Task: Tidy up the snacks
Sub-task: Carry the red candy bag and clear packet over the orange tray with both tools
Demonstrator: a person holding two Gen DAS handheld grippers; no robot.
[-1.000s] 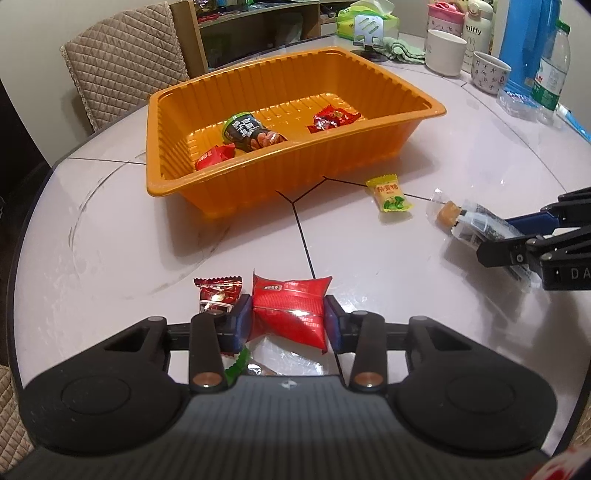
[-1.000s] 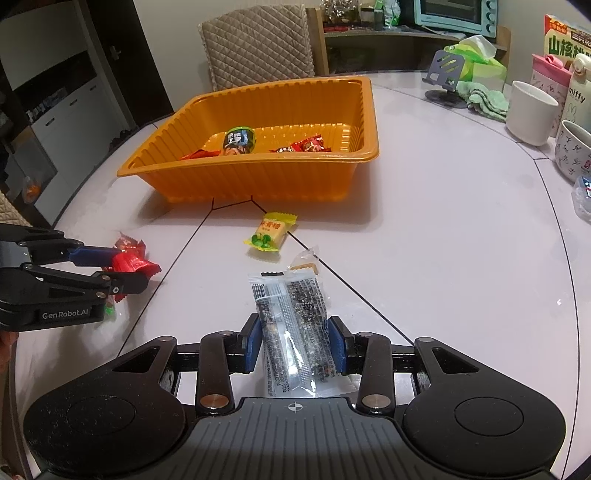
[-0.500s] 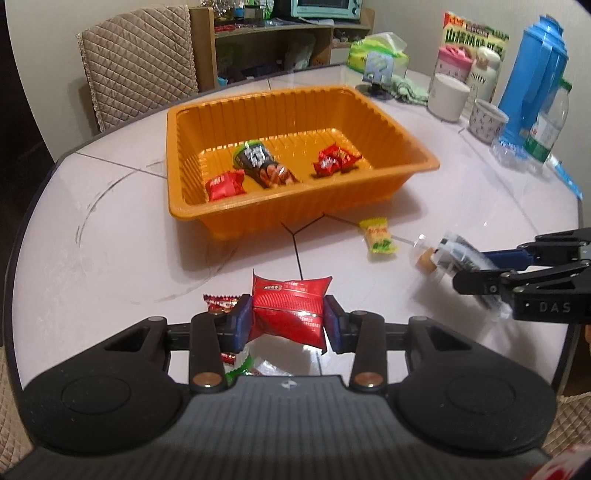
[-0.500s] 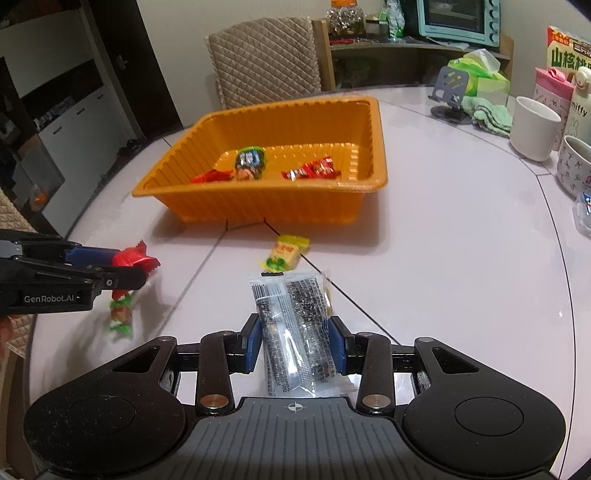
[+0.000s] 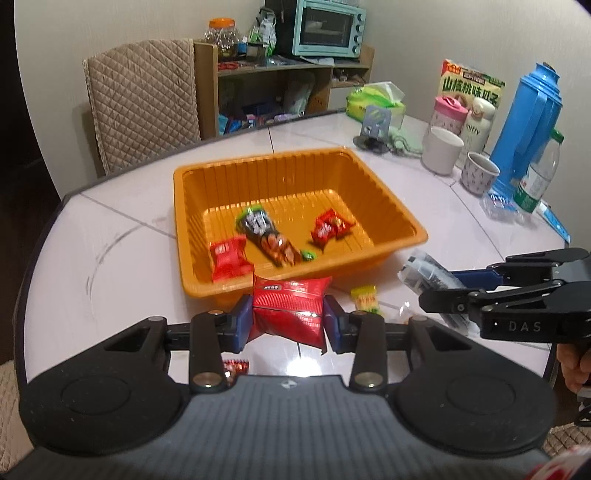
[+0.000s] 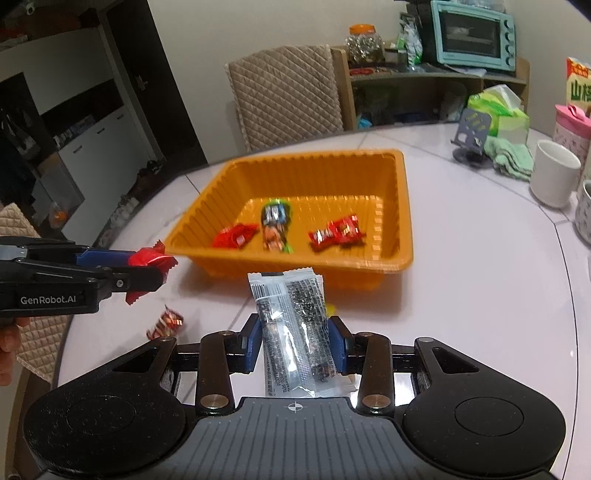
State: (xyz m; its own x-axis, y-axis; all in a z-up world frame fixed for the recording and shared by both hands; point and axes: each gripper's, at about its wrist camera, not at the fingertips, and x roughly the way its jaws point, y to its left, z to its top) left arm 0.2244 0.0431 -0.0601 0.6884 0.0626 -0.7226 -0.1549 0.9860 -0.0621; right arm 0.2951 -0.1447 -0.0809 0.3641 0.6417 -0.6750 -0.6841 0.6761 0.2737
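Pinching tongs: left (image 5: 288, 319) on red packet (image 5: 290, 308), right (image 6: 294, 341) on clear packet (image 6: 291, 328), lower end hidden.

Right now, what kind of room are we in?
Most likely a home dining area: a round table with a quilted chair pulled up, a mint toaster oven on a shelf behind, and mugs beside a blue thermos.

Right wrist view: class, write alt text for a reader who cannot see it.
The right tongs grip a clear plastic snack packet with black print above a white table. Ahead sits an orange ribbed plastic tray holding three wrapped snacks. At left, the left tongs hold a red foil snack packet.
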